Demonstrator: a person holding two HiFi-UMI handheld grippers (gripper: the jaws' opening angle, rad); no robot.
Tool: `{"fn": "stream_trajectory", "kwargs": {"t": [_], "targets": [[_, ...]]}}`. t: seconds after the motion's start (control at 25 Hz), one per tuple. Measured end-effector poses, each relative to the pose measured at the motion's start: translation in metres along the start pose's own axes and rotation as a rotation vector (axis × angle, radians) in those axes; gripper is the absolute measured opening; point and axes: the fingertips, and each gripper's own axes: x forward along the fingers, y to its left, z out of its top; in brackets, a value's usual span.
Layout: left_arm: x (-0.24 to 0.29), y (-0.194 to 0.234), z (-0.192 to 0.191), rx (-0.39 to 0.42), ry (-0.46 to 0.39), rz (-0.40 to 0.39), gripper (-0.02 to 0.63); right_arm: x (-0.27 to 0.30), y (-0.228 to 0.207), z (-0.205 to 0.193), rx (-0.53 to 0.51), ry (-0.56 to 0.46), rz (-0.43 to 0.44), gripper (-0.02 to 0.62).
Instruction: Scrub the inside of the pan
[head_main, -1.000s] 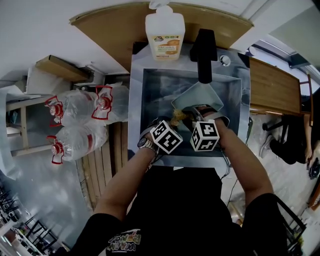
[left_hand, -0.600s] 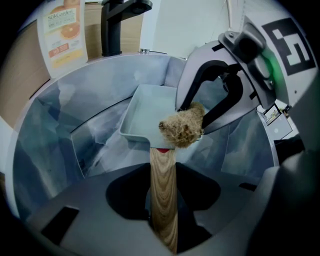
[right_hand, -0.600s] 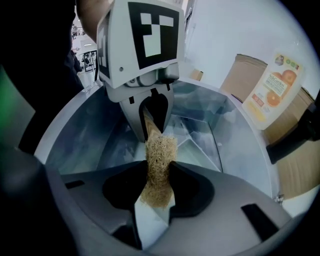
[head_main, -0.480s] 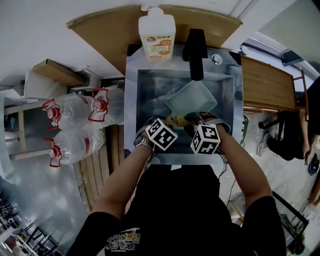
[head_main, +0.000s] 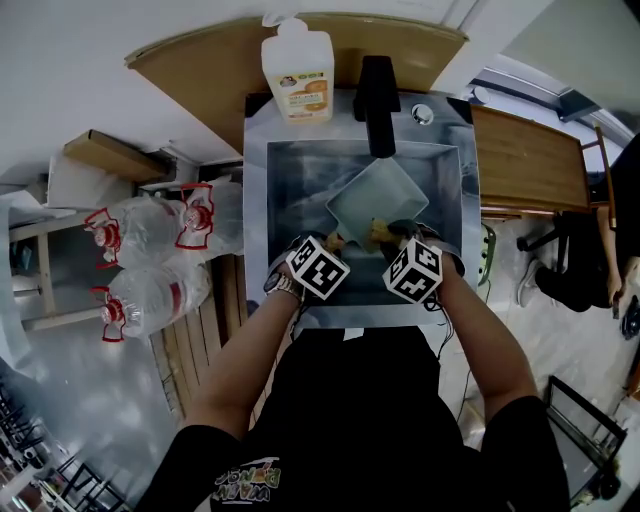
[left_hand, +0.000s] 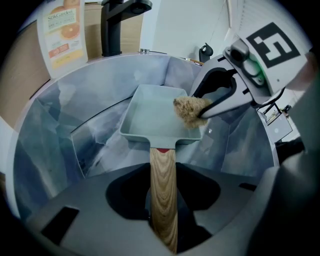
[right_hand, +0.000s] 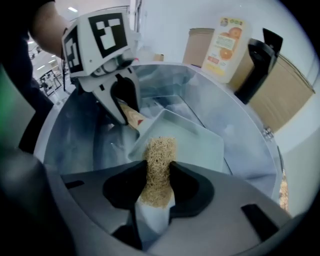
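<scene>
**Two grips, one pan to scour**

Left gripper (left_hand: 164, 205) clamps the wooden handle (left_hand: 163, 175) at the pan's near end; it should brace firmly there. Right gripper (right_hand: 157, 170) pinches the scrubber (right_hand: 159, 150) at the pan's (head_main: 378, 195) near right corner. Best, I judge, to press down and rub toward the far corners. The sink (head_main: 300, 170) surrounds the pan, with the tap (head_main: 377, 105) beyond it.

A square pale-green pan (head_main: 375, 195) lies in the steel sink (head_main: 256, 200). Behind the sink stand a white plastic soap bottle (head_main: 297, 80) and a black tap (head_main: 378, 105); left of it lie clear water bottles (head_main: 150, 228).
</scene>
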Motion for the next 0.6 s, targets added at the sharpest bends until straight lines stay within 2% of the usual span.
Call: {"fn": "stream_trajectory", "kwargs": {"t": [0.24,0.4,0.6], "targets": [[0.000,0.000,0.000,0.001,0.000,0.001,0.163,-0.001,-0.053,-0.036,0.193,0.137,-0.222,0.146],[-0.001,0.000,0.000,0.000,0.000,0.000,0.163,-0.004,-0.079,-0.052,0.248,0.226,-0.386,0.146],[-0.001,-0.001,0.000,0.000,0.001,0.000,0.163,-0.007,-0.100,-0.065,0.278,0.305,-0.513,0.146]]}}
